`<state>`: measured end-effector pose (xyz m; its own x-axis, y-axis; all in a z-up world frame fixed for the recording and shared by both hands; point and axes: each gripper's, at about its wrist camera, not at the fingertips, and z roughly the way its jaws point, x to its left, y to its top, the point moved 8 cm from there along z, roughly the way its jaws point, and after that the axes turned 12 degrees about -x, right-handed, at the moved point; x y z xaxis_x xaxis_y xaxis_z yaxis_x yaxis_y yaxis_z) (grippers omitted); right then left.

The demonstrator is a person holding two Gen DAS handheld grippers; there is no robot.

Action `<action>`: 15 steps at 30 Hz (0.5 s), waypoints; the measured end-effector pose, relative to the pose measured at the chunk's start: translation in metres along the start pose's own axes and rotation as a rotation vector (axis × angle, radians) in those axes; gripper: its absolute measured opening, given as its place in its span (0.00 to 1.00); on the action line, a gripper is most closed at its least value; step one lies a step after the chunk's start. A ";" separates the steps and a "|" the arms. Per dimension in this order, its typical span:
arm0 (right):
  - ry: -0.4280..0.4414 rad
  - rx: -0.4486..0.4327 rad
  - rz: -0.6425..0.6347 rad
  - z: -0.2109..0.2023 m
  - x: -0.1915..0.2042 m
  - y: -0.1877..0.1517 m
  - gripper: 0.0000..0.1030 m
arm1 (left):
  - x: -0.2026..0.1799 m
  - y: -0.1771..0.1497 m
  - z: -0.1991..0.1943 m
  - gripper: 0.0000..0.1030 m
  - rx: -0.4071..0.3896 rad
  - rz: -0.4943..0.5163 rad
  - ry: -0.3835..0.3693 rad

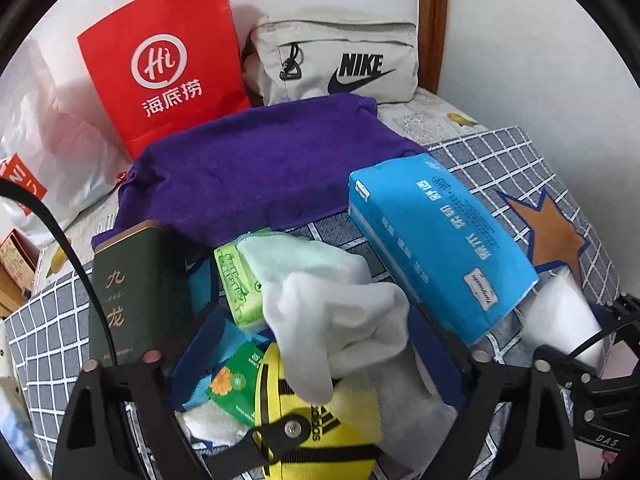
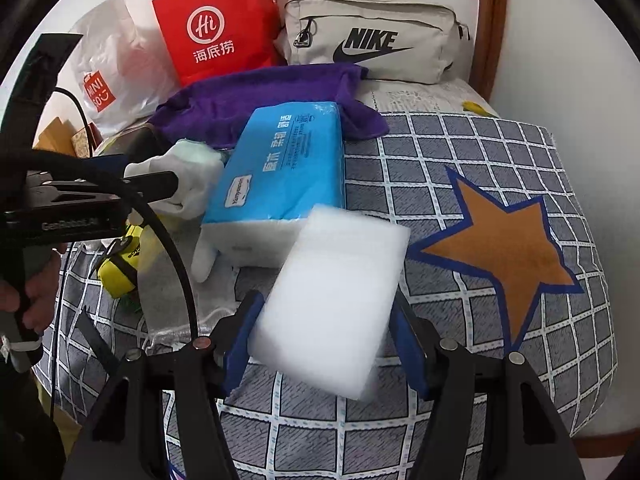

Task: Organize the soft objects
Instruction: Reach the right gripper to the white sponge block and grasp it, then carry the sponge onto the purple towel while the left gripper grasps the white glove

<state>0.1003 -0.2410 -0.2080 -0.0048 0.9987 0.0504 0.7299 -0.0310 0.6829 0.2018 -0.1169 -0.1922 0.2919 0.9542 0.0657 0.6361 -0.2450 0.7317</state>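
Observation:
My right gripper (image 2: 326,332) is shut on a white foam block (image 2: 336,280), its blue pads pressing both long sides above the checked cover. My left gripper (image 1: 320,344) stands open over a pile, its blue-padded fingers either side of it. The pile holds a white glove (image 1: 332,312), a light green pack (image 1: 236,280), a yellow pouch (image 1: 320,420) and a small green packet (image 1: 236,388). A blue tissue pack (image 1: 436,248) leans just right of the pile, in front of a purple cloth (image 1: 260,168). In the right wrist view, one left finger (image 2: 152,184) lies across the glove (image 2: 192,176).
A red paper bag (image 2: 220,24), a grey Nike pouch (image 2: 372,44) and a white plastic bag (image 2: 108,72) stand at the back against the wall. A dark green tin (image 1: 132,292) sits left of the pile. The checked cover (image 2: 480,152) has a star patch (image 2: 508,248). A hand (image 2: 36,292) grips the left tool.

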 end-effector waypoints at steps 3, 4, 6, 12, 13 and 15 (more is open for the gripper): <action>0.003 -0.004 -0.005 0.004 0.000 0.005 0.57 | -0.003 -0.002 0.009 0.64 0.028 0.017 -0.005; 0.006 -0.002 -0.006 0.005 0.000 0.007 0.54 | -0.004 -0.002 0.012 0.57 0.034 0.016 -0.011; 0.017 -0.010 -0.012 0.006 0.001 0.010 0.50 | -0.005 -0.006 0.018 0.45 0.058 0.012 -0.026; 0.028 0.032 -0.017 0.013 -0.002 0.007 0.45 | 0.000 -0.008 0.021 0.20 0.071 -0.022 -0.055; 0.029 0.037 -0.013 0.014 -0.004 0.005 0.49 | 0.001 -0.007 0.018 0.20 0.068 -0.024 -0.064; 0.048 0.044 0.009 0.014 -0.006 0.001 0.63 | 0.002 -0.005 0.015 0.19 0.064 -0.023 -0.065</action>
<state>0.1103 -0.2466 -0.2179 -0.0304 0.9953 0.0920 0.7593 -0.0369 0.6497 0.2098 -0.1159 -0.2063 0.3210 0.9471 0.0037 0.6872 -0.2356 0.6872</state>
